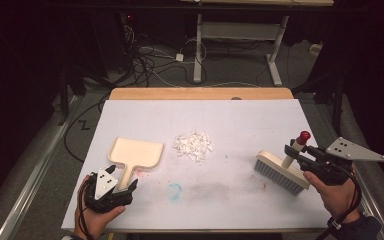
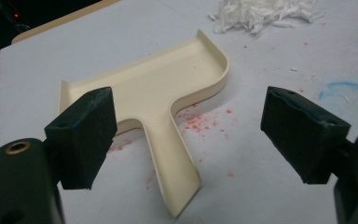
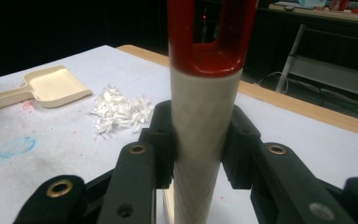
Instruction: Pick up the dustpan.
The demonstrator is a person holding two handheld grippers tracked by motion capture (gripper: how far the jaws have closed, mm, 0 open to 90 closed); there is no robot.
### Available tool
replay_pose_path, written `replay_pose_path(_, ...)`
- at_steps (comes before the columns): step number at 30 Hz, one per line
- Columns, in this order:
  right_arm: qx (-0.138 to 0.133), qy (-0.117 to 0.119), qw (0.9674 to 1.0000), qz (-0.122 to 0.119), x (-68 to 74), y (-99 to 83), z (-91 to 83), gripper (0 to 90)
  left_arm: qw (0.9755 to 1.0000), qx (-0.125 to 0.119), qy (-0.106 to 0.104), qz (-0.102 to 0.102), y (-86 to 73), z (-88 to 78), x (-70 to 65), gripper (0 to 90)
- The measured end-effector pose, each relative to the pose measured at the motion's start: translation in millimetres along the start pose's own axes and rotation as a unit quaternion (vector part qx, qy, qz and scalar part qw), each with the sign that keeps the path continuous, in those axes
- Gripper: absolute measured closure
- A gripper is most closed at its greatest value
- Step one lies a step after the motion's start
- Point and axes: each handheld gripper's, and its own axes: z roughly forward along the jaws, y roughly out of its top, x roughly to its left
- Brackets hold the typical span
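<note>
While the left tool (image 1: 121, 186) gapes wide around the dustpan (image 1: 136, 153) handle, the right tool (image 1: 294, 154) clamps the brush (image 1: 281, 170) — no legible writing.

The table (image 1: 260, 120) wears a white covering over a light wood top, marked with a blue ring smudge (image 1: 174, 189), red-pink specks (image 2: 200, 122) and a grey smear. The dustpan (image 1: 136, 154) at near left is cream. The shredded paper pile (image 1: 193, 145) is white. The brush (image 1: 283, 169) at right has grey bristles, a cream handle and a red tip. Both grippers (image 1: 130, 186) (image 1: 292, 150) are black, with grey plates.
</note>
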Motion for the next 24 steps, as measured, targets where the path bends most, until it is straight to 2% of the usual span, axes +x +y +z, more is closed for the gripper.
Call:
replay_pose_path(8,-0.005,-0.009,0.9999,0.004,-3.0,0.1,-5.3,69.8,1.0,-0.002,-0.001,0.0,3.4,0.5,-2.3,17.7)
replay_pose_path(9,-0.011,-0.014,0.9998,0.005,-2.2,0.6,-6.8,69.8,1.0,-0.001,-0.004,-0.006,3.4,1.0,-1.7,17.7)
replay_pose_path(10,-0.017,-0.018,0.9997,0.006,-1.4,1.0,-8.4,69.8,0.9992,0.019,0.004,-0.035,4.7,2.4,0.2,18.0)
replay_pose_path(11,-0.02,-0.021,0.9996,0.004,-0.8,1.2,-9.7,69.8,0.9992,0.019,0.004,-0.035,4.7,2.4,0.2,18.6)
replay_pose_path(12,-0.022,-0.023,0.9995,0.005,-0.3,0.9,-10.8,69.8,0.9956,0.037,0.006,-0.086,6.3,1.1,4.0,18.7)
replay_pose_path(13,-0.023,-0.026,0.9994,0.006,0.2,0.3,-11.8,69.8,0.9932,0.046,0.015,-0.106,6.7,-0.7,4.7,18.7)
replay_pose_path(15,-0.018,-0.025,0.9995,0.007,-0.2,-0.4,-12.8,69.8,0.9895,0.061,0.024,-0.129,4.7,-3.7,3.8,20.3)
replay_pose_path(19,-0.02,-0.028,0.9994,0.008,-0.5,0.6,-13.7,69.8,0.9839,0.112,0.014,-0.139,-1.2,2.0,-0.2,20.3)
replay_pose_path(21,-0.019,-0.028,0.9994,0.008,-0.7,-0.2,-12.1,69.8,0.9808,0.126,0.002,-0.149,-2.1,9.9,2.4,20.4)
replay_pose_path(24,-0.017,-0.027,0.9994,0.011,-1.3,-1.6,-10.1,69.8,0.9781,0.144,0.006,-0.15,-2.0,26.4,10.3,20.3)
